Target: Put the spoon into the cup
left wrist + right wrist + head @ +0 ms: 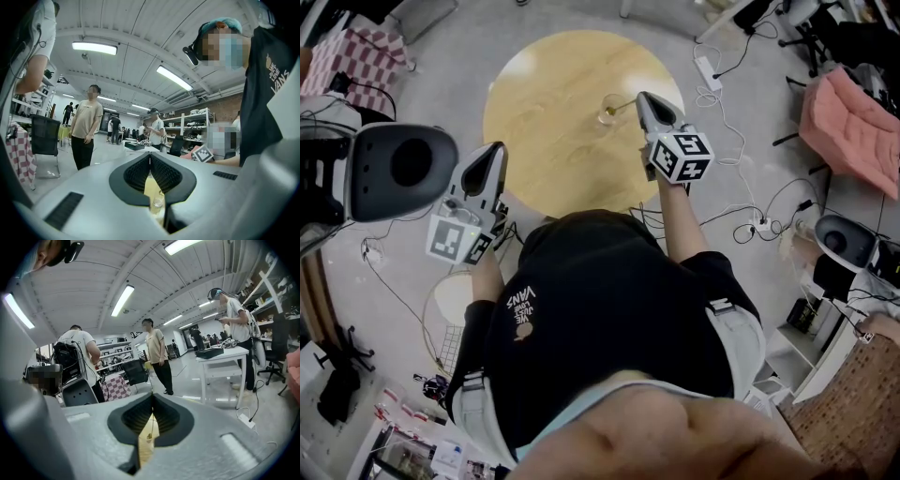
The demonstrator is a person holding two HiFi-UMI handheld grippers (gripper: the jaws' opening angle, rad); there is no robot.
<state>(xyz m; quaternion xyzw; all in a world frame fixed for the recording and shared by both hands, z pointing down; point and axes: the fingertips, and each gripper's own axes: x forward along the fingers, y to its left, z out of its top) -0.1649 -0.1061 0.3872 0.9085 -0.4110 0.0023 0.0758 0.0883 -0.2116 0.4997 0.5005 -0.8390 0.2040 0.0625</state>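
Note:
A small clear glass cup (607, 114) stands on the round wooden table (553, 141), toward its far right. My right gripper (640, 97) is shut on the thin metal spoon (624, 105), which slants from its tip down to the cup's rim. I cannot tell whether the spoon's end is inside the cup. In the right gripper view the spoon (150, 425) hangs as a thin line below the closed right gripper (152, 399). My left gripper (500, 148) is shut and holds nothing, at the table's near left edge. Past the closed left gripper (150, 157) I see the cup (157, 202).
A grey chair (394, 169) stands left of the table. Cables and a power strip (708, 73) lie on the floor to the right. A pink-cushioned seat (848, 127) is at far right. Several people stand around the room; a white table (222, 355) is beyond.

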